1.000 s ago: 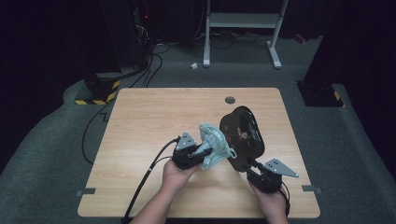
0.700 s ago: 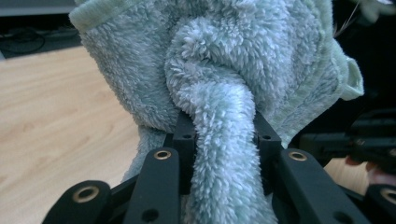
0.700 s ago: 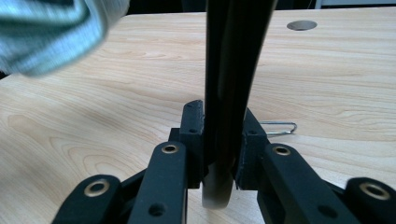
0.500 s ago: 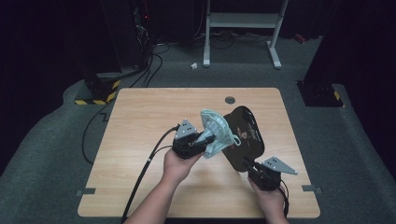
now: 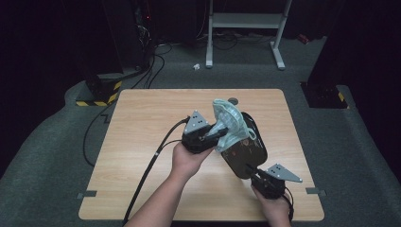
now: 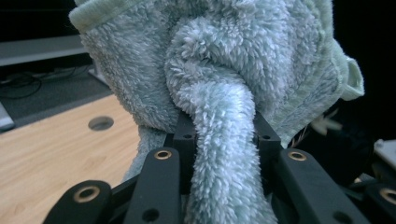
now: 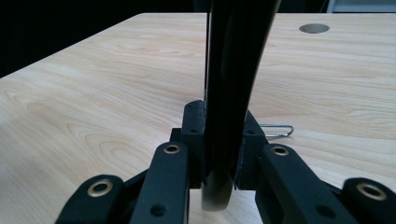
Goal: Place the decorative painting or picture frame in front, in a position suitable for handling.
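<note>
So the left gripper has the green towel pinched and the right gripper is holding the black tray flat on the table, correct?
Not quite: the black tray is not flat; the right gripper holds it tilted up on edge, as the high view and right gripper view show. The left gripper does have the green towel pinched.

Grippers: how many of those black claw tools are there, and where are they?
2. The left gripper is above the table's middle, shut on a towel. The right gripper is near the table's front right, shut on a black pan.
</note>
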Tool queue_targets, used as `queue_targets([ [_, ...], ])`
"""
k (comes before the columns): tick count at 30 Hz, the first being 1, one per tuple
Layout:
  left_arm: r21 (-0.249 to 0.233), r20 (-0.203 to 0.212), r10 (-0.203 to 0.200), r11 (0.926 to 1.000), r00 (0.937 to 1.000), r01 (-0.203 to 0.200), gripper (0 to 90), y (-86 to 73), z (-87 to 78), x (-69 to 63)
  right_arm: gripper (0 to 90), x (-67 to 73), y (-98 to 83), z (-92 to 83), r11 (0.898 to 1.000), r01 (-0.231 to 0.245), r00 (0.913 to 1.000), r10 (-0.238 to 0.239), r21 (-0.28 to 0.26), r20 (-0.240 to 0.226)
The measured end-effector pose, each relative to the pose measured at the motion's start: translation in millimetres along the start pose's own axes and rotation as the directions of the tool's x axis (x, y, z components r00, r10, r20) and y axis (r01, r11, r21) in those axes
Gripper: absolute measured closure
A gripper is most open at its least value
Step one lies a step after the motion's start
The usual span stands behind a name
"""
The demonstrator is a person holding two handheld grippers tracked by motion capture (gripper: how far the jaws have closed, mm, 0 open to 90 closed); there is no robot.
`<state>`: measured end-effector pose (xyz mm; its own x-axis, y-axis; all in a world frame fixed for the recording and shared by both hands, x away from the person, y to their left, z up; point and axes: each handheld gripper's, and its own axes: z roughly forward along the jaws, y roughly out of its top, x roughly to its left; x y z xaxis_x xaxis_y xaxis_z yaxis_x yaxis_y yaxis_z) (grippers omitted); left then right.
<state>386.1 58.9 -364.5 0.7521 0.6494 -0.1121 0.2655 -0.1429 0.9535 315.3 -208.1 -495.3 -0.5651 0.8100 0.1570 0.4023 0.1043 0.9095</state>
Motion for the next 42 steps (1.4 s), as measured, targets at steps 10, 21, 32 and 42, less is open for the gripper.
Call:
queue_targets([
  [10, -0.038, 0.014, 0.027, 0.9989, 0.9995, -0.027, 70.4, 37.1, 10.2, -11.1, 77.9, -0.7, -2.4, -1.2, 1.000, -0.001, 0.9999, 0.001, 0.006, -0.016],
  [21, -0.057, 0.042, 0.054, 0.9970, 0.9977, -0.051, 70.5, 59.6, 32.5, -20.3, 77.9, -1.4, -2.2, -0.5, 1.000, 0.007, 0.9997, -0.007, 0.005, -0.022],
  [32, -0.005, 0.019, 0.021, 0.9998, 0.9996, -0.021, 71.5, 50.7, 51.6, 6.4, 77.9, -1.4, -1.6, -0.2, 1.000, 0.009, 0.9996, -0.009, 0.012, -0.025],
  [42, 0.067, -0.038, -0.016, 0.9976, 0.9992, 0.019, 72.0, 23.9, 61.0, 36.0, 77.8, -1.7, -2.2, 0.0, 1.000, 0.012, 0.9996, -0.012, 0.007, -0.027],
])
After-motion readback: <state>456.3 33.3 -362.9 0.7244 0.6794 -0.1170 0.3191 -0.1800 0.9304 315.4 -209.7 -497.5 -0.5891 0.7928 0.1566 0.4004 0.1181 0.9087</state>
